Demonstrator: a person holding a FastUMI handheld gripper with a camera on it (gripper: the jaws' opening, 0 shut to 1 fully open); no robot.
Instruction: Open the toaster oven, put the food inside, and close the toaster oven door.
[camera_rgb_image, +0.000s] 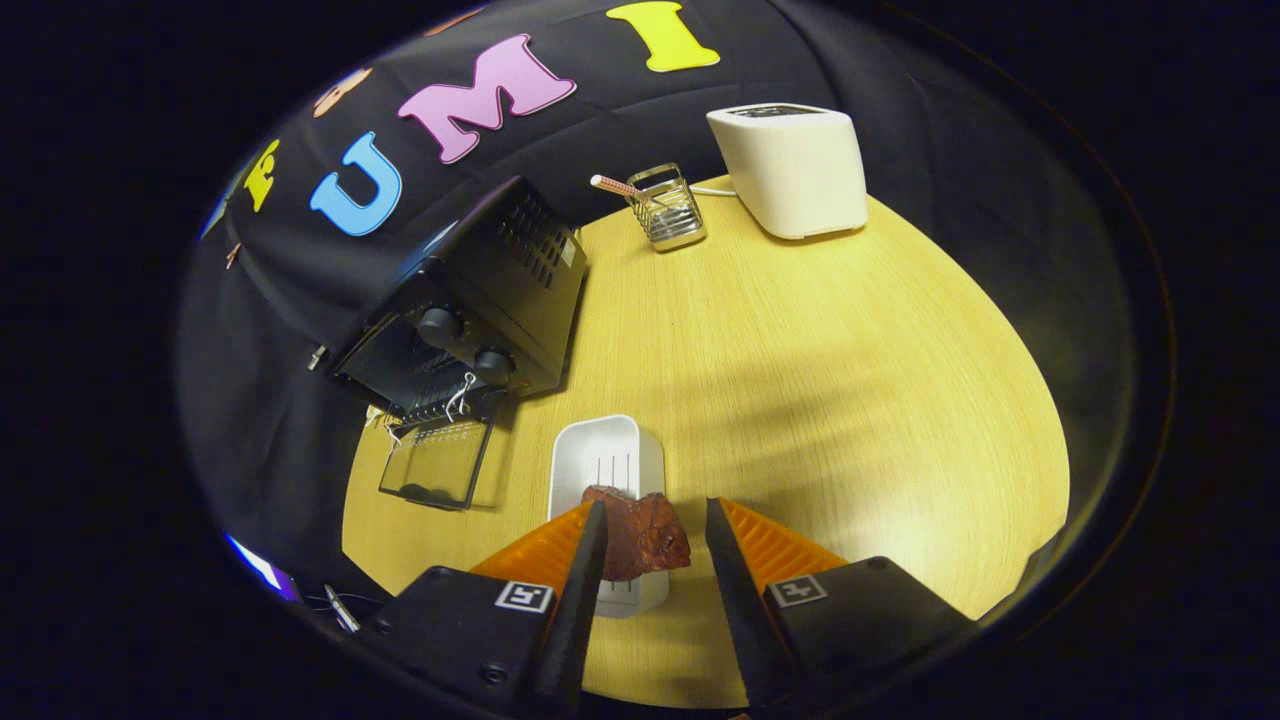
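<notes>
At far left the black toaster oven (470, 300) stands on the wooden table (800, 380) with its glass door (435, 462) folded down open. Right of the door, near the fingers, a white tray (600, 460) lies on the table. The reddish food piece (640, 533) sits between the fingers over the tray's near end, against the left finger and apart from the right one. The gripper (650, 535) is moderately spread. Far beyond stand a wire holder (668, 208) and a white toaster (795, 170).
</notes>
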